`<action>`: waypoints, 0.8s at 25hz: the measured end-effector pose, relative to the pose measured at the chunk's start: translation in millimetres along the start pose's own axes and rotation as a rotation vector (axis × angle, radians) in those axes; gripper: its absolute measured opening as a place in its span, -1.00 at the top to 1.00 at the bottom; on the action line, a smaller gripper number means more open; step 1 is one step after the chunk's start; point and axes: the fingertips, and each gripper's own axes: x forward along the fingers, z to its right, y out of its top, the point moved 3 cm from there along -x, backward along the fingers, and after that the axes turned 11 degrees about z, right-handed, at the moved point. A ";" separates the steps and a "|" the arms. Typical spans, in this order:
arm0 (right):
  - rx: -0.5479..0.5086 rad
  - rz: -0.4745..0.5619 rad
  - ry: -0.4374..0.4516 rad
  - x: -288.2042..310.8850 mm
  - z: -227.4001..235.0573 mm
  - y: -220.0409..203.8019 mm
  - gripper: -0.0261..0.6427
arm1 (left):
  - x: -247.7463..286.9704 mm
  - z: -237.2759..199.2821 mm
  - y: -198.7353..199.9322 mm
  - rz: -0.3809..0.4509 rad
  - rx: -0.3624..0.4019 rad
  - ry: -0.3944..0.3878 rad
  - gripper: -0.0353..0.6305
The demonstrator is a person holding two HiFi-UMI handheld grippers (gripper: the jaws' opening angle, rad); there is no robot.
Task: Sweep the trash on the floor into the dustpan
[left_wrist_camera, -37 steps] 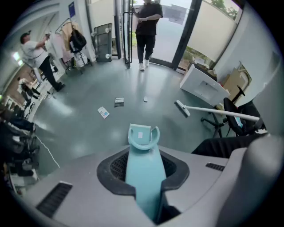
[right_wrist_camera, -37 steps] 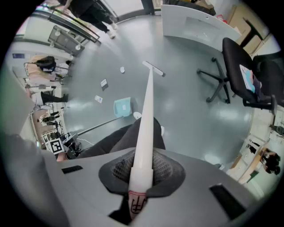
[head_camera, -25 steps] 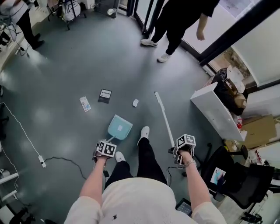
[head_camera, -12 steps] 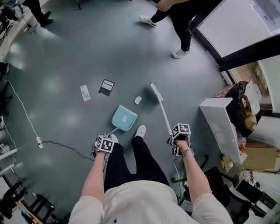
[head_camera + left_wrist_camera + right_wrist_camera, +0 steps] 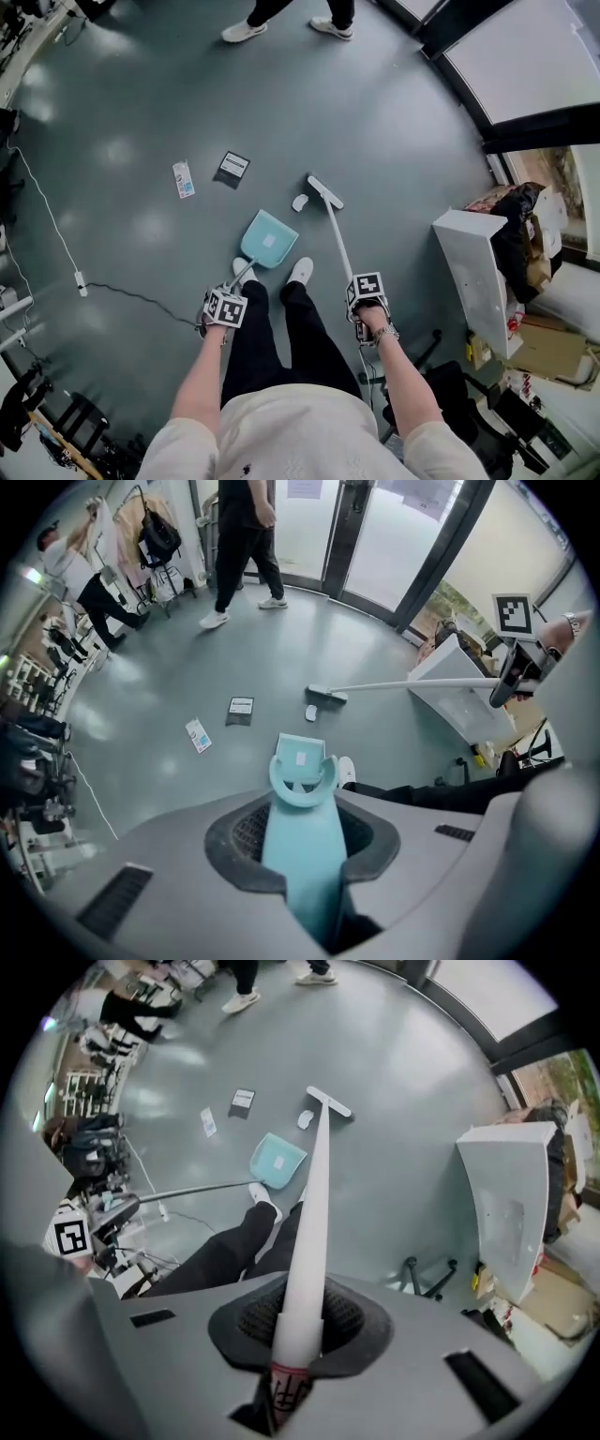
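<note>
Your right hand-held gripper (image 5: 364, 292) is clamped on the top end of a white broom (image 5: 337, 246). Its long handle runs forward and slightly left, down to the flat head resting on the grey floor (image 5: 394, 141). The head lies crosswise, just right of a small white scrap (image 5: 300, 202). In the right gripper view, red marks show on the handle's end, too hidden to read.

Your left hand-held gripper (image 5: 225, 307) is closed on the handle of a teal dustpan (image 5: 269, 239). That handle slopes forward and right to the pan, which sits between your two white shoes and the scrap, with its open mouth facing away from you toward the scrap. It may be touching the floor; the head view does not settle that. A small pale label shows inside the pan, its print too small to read.

Farther left on the floor lie a black packet (image 5: 232, 167) with a white label and a white-and-blue wrapper (image 5: 183, 178), both unreadable.
</note>
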 end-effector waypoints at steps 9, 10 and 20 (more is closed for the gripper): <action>-0.091 -0.078 -0.006 5.4 -56.1 -47.2 0.77 | 0.1 -7.4 -8.5 0.010 -0.013 -0.011 0.62; -0.113 -0.092 -0.011 4.3 -60.3 -54.3 0.77 | 0.1 -10.3 -10.0 0.011 -0.008 -0.011 0.62; -0.350 -0.290 -0.048 -14.0 -114.0 -115.3 0.77 | 0.7 -30.5 -18.4 0.032 0.000 -0.031 0.62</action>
